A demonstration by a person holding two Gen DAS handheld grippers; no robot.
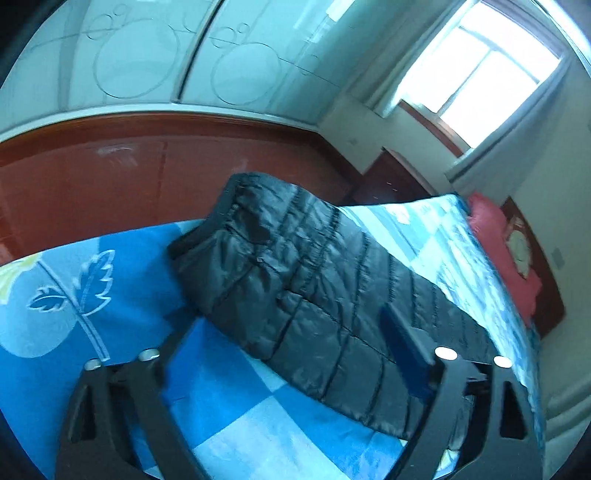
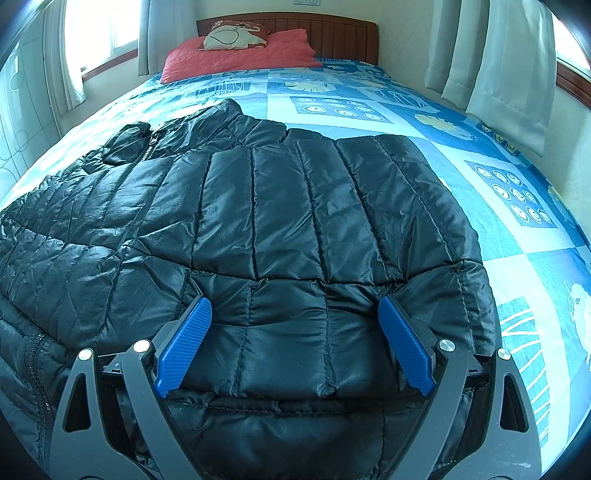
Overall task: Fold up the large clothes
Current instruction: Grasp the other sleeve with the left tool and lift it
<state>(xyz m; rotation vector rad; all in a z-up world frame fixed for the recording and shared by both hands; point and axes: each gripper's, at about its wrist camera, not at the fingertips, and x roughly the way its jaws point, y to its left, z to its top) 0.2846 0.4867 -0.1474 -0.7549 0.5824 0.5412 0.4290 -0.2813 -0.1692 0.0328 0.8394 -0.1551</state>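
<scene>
A black quilted puffer jacket [image 2: 258,221] lies spread on the blue patterned bedsheet [image 2: 517,206]. A folded-over sleeve lies across its front, and the collar and zipper [image 2: 147,151] sit at the far left. My right gripper [image 2: 291,325] is open, with its blue pads [image 2: 184,343] low over the jacket's near folded edge, one on each side of the padded panel. In the left wrist view the jacket [image 1: 306,284] runs away along the bed. My left gripper [image 1: 284,354] is open beside its near end, the right pad [image 1: 406,354] over the fabric and the left finger over bare sheet.
A red pillow [image 2: 240,55] with a small cushion lies at the wooden headboard [image 2: 332,33]. Curtains [image 2: 498,55] and windows flank the bed. A wardrobe with red-brown lower panels [image 1: 147,173] stands beyond the bed's side, next to a dark nightstand [image 1: 391,181].
</scene>
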